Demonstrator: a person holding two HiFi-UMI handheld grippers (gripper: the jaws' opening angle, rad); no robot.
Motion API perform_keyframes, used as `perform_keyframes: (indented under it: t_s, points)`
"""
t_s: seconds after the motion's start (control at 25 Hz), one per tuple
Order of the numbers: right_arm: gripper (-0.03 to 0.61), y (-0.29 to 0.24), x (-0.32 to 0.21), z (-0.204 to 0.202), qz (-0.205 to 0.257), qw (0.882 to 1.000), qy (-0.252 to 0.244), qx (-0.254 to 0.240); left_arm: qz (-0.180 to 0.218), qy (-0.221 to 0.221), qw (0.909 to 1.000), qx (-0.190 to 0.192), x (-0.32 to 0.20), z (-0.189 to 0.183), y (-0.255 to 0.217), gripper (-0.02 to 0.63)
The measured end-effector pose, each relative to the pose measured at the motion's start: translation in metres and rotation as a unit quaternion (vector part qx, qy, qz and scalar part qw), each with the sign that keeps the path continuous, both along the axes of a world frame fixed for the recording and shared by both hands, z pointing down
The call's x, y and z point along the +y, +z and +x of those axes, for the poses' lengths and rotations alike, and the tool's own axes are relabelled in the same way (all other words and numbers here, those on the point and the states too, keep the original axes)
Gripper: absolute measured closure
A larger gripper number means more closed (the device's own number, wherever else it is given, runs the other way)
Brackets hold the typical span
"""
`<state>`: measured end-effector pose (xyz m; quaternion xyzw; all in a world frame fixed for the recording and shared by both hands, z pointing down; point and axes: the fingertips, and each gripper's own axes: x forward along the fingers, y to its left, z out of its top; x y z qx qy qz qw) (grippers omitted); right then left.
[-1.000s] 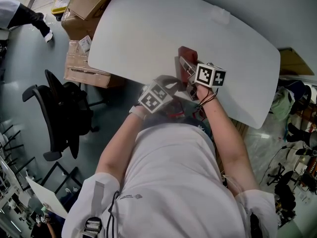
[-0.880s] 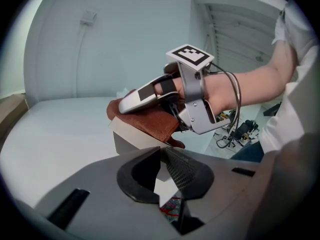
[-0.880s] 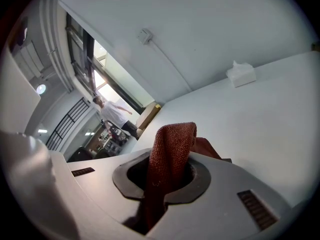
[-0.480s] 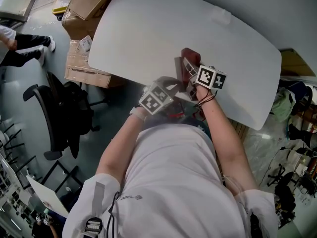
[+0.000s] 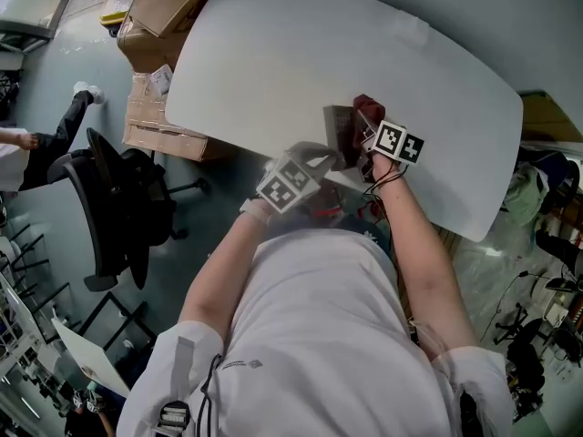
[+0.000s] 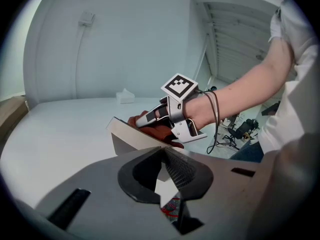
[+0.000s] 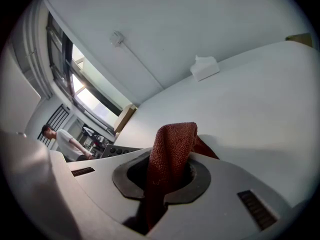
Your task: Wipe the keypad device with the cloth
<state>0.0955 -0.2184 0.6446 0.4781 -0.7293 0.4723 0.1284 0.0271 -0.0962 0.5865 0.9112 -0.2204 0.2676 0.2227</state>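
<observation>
Pinching cloth (image 7: 172, 144), right tongs (image 7: 162, 179), left tongs (image 6: 163, 176) just closing on keypad device (image 6: 126, 140)

1. Cloth (image 7: 172, 149): coarse, rough woven fabric, matt rust-red.
2. Keypad device (image 6: 127, 143): smooth, matt grey casing, plastic by its look.
3. Bench (image 5: 273, 62): smooth white top, faint sheen.
4. Boxes (image 5: 168, 3): plain brown cardboard.

Right gripper (image 7: 166, 183) lowered cloth (image 7: 172, 144), seemingly onto keypad device (image 5: 338, 128).

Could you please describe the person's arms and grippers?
Both the left gripper and right gripper are grey with dark jaw pads, each carrying a white cube with black square markers. Black cords loop round the right wrist. The shirt is white, short-sleeved.
</observation>
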Motion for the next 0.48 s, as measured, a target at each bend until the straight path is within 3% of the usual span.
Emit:
perform_keyframes:
  t_s: [0.28,0.48]
  points:
    - [0.525,0.018,0.001,0.022,-0.017,0.999,0.039,0.01,-0.005,-0.004,1.0,0.006,-0.001,0.0,0.0,0.583]
    - [0.525,0.028,0.004,0.033,-0.024,0.999,0.03,0.018,-0.006,-0.006,0.9999,0.006,0.0,-0.001,0.001,0.583]
